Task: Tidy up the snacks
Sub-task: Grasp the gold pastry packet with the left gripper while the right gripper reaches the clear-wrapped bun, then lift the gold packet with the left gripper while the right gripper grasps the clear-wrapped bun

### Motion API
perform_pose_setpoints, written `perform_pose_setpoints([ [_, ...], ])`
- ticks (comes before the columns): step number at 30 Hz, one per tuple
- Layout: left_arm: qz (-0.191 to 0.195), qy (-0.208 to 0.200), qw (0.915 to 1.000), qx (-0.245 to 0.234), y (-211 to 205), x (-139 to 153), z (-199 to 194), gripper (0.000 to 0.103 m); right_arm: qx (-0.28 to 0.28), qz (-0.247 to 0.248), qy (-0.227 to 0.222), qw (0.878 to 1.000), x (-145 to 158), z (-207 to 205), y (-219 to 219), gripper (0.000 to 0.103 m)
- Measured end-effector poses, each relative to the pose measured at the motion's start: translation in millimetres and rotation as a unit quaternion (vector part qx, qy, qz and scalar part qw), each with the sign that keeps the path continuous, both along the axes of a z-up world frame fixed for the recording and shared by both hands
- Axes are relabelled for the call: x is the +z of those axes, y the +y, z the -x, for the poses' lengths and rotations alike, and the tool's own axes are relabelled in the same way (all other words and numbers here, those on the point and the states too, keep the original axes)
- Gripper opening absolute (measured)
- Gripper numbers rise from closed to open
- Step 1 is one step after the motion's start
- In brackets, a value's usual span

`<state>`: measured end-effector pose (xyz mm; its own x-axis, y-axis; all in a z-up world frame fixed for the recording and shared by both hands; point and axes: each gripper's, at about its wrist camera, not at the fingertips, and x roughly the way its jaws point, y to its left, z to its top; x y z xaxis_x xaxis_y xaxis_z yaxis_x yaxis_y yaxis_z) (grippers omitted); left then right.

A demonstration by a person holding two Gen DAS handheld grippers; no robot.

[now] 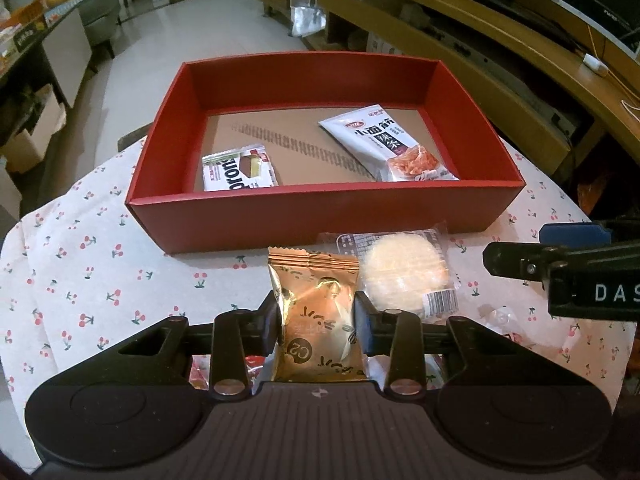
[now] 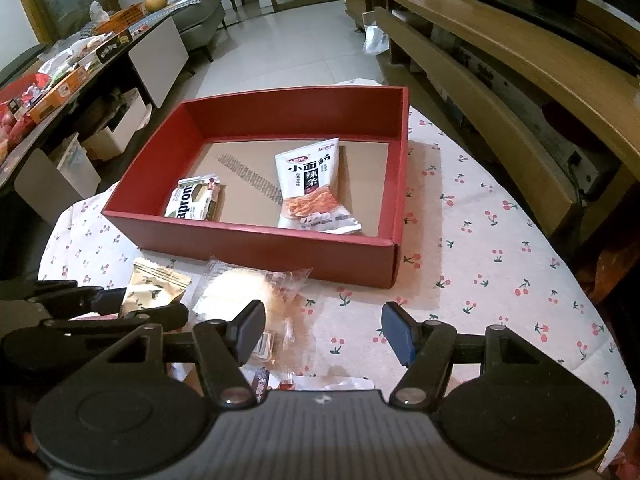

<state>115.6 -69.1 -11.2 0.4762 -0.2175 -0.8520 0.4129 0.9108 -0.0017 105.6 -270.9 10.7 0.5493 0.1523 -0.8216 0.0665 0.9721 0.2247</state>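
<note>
On the cherry-print cloth [image 1: 80, 264]: left gripper [image 1: 316, 316] clamped on gold packet [image 1: 316, 300], right gripper [image 2: 323, 330] spread wide with nothing between its pads.

Gold packet sat just in front of the red box [image 1: 320, 216], beside a clear-wrapped round cake [image 1: 404, 272] on its right; the two wrappers touched. Inside the box lay a wafer pack [image 1: 240, 174] at near left and a white strip-snack bag [image 1: 388, 144] toward the right, apart, on a brown cardboard floor. Right gripper hovered over bare cloth, right of the cake. Cloth was white, wrinkled, draped over a rounded table. Room: pale tile floor [image 2: 288, 48], wooden TV bench [image 2: 500, 64] along the right, cluttered side counter [image 2: 60, 76] at left, grey sofa [image 2: 200, 12] behind.
</note>
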Motion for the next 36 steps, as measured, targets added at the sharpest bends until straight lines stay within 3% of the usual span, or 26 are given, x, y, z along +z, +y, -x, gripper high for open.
perform_pose_setpoints([
  [11, 0.009, -0.004, 0.9999, 0.012, 9.9, 5.9, -2.5, 0.045, 0.002, -0.013, -0.001, 1.0, 0.8, -8.5, 6.3, 0.078],
  [17, 0.015, -0.004, 0.9996, 0.025, 19.0, 8.4, -6.1, 0.045, 0.005, -0.053, 0.019, 0.998, -7.0, -25.7, 16.7, 0.082],
  [29, 0.014, 0.002, 0.9975, 0.069, 43.9, 9.1, -18.6, 0.045, 0.011, -0.056, 0.039, 0.998, -21.5, -51.2, 51.7, 0.086],
  [36, 0.012, 0.013, 0.9965, 0.082, 51.0, 2.7, -22.8, 0.045, 0.02, -0.016, 0.047, 0.999, -27.7, -53.0, 62.8, 0.089],
])
